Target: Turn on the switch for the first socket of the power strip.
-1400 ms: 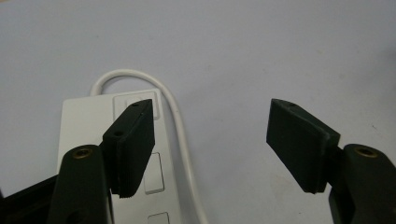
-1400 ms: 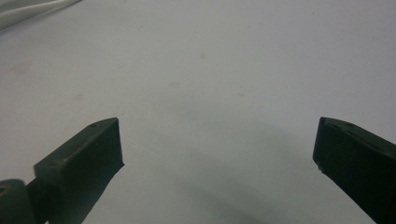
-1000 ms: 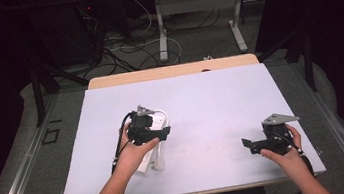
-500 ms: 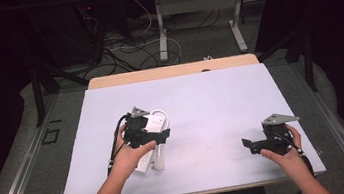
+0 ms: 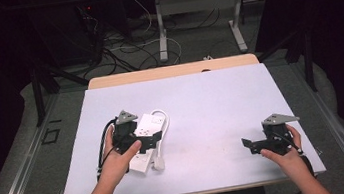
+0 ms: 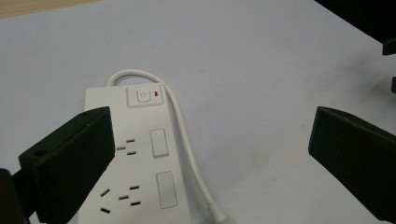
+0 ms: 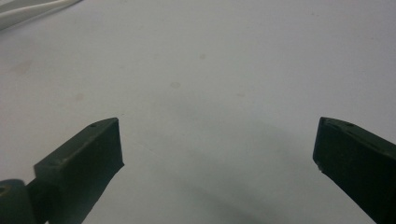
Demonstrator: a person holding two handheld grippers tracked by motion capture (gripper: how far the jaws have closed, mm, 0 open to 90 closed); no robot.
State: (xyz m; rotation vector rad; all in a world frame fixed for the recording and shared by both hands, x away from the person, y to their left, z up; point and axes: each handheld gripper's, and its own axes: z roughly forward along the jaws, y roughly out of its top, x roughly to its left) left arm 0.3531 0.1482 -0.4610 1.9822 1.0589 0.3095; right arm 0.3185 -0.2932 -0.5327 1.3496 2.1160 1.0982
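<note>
White power strip flat on white table mat, left of middle, cord looped round far end, running down its side. Power-symbol switch with red mark at far end; no readable lettering, print possibly too small. Left gripper above strip, jaws just been opening, now spread wide, nothing between pads. Right gripper low over bare mat, well apart, jaws spread, empty.

One power strip with its one cord, two grippers beside it, left and right, on one table.
</note>
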